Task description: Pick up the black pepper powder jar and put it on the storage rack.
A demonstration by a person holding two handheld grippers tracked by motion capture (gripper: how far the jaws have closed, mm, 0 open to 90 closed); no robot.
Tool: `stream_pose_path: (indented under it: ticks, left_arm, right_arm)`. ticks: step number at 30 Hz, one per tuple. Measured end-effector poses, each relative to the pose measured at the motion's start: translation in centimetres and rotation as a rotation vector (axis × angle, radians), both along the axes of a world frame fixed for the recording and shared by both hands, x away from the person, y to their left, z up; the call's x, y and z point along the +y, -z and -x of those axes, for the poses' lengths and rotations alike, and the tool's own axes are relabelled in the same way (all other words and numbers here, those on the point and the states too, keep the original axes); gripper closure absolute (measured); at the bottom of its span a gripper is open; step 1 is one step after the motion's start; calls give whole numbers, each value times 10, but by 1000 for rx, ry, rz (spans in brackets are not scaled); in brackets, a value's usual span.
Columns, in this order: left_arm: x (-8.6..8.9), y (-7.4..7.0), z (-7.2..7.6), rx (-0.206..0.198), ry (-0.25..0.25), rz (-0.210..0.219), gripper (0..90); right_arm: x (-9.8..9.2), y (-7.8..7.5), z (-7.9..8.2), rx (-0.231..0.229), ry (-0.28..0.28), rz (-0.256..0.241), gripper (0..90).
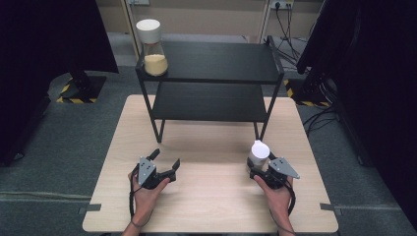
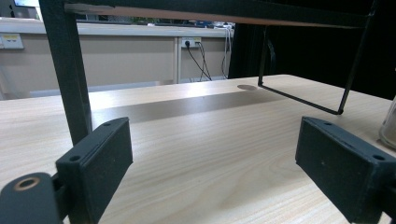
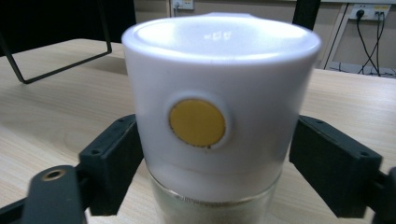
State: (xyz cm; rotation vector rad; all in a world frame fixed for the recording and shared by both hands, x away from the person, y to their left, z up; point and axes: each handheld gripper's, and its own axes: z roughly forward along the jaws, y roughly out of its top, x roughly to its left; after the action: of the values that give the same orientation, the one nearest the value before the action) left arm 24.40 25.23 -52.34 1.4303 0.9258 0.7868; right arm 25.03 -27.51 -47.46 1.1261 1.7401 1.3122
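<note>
A glass jar with a white lid (image 1: 259, 150) stands on the wooden table (image 1: 211, 201) at the right. My right gripper (image 1: 260, 162) is open, one jaw on each side of the jar. Up close the jar's lid (image 3: 219, 74) carries a round yellow dot (image 3: 197, 122) and sits between the jaws of the right gripper (image 3: 215, 163). My left gripper (image 1: 166, 158) rests open at the table's left with nothing between its jaws. A second white-lidded jar (image 1: 154, 54), holding yellowish grains, stands at the top left of the black shelf (image 1: 216, 61).
The two-tier black shelf stands at the table's far half; its lower tier (image 1: 209, 101) is bare. In the left gripper view my left gripper (image 2: 212, 158) faces a shelf leg (image 2: 70, 79) close ahead on the left. Dark equipment flanks the table.
</note>
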Motion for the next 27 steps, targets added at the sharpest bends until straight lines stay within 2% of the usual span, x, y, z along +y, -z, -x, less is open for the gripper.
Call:
stream_pose_path:
  ticks: [3, 9, 13, 27]
  left_arm:
    - [0, 0, 0, 0, 1, 0, 102]
    - [0, 0, 0, 1, 1, 1, 102]
    - [0, 0, 0, 1, 0, -1, 102]
    - [0, 0, 0, 1, 1, 1, 102]
  right_arm:
    - [1, 3, -2, -8, -1, 0, 299]
    - [6, 4, 2, -27, 1, 22, 306]
    - [5, 4, 6, -52, -1, -6, 307]
    - [8, -17, 15, -141, -29, -37, 307]
